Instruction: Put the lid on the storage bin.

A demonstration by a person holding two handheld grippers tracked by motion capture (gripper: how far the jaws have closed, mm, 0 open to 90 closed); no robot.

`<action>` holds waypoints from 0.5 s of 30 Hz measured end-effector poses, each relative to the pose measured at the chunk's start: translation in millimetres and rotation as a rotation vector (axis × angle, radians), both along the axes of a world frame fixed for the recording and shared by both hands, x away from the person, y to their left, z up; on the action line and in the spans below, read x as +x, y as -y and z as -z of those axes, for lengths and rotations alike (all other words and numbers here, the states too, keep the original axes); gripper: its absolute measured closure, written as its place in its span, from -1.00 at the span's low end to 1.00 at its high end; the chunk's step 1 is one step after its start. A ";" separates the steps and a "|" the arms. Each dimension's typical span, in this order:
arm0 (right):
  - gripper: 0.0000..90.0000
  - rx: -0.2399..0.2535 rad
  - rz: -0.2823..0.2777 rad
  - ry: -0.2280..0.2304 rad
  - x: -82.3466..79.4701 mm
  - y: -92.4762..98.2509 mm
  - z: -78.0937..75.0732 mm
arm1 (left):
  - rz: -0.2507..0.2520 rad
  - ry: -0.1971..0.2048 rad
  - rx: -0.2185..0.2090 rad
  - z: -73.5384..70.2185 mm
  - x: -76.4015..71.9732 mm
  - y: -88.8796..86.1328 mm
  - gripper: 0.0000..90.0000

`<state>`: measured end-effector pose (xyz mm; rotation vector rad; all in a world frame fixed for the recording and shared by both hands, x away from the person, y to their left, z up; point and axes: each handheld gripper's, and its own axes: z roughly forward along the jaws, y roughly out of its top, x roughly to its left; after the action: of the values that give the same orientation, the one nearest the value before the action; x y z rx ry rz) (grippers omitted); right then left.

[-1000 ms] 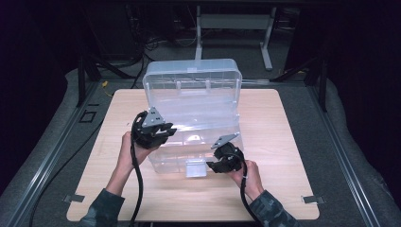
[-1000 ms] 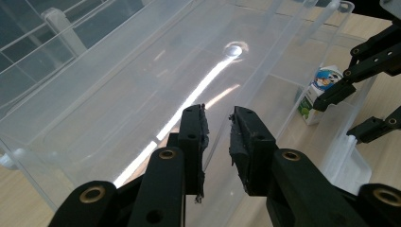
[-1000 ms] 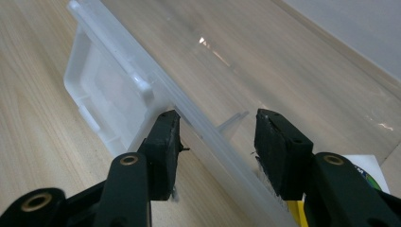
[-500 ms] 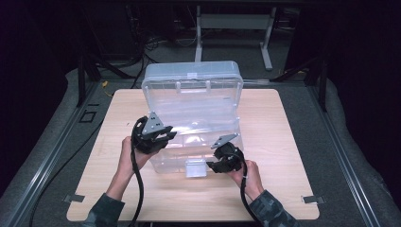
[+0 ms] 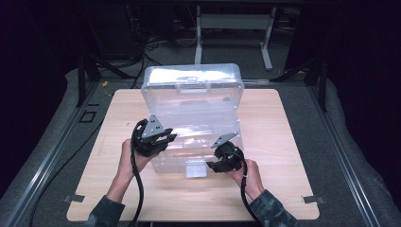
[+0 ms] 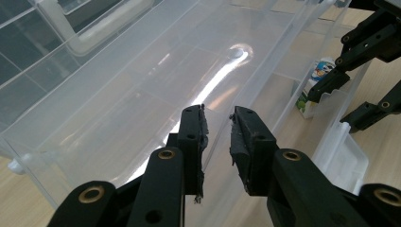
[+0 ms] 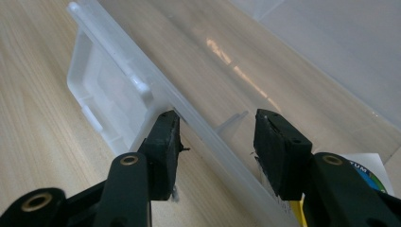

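Clear plastic storage box (image 5: pixel 194 118), lid upright, latch hanging

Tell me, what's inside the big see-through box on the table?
The clear plastic box stands open, lid up. Inside, the left gripper view shows a small packet with a colourful label by the front wall. Glare and the grippers cover parts of the floor, so anything else there stays hidden.

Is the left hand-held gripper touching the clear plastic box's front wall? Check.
Touching. In the left gripper view, the left hand-held gripper has its jaws closed on the clear plastic box's front wall.
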<state>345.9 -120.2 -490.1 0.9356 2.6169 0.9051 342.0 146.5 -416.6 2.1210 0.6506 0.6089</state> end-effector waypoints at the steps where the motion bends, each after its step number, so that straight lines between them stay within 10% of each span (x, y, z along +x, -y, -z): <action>1: 0.16 0.000 0.000 0.000 0.0 0.0 0.0 | 0.000 0.000 0.000 0.0 0.0 0.0 0.63; 15: 0.07 0.028 -0.003 0.035 -10.1 4.4 -29.5 | 0.002 0.023 -0.014 3.9 -3.0 -1.8 0.63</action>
<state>335.8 -124.6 -460.7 0.9145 2.5833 0.9526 338.9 148.3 -420.5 2.0983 0.6380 0.6244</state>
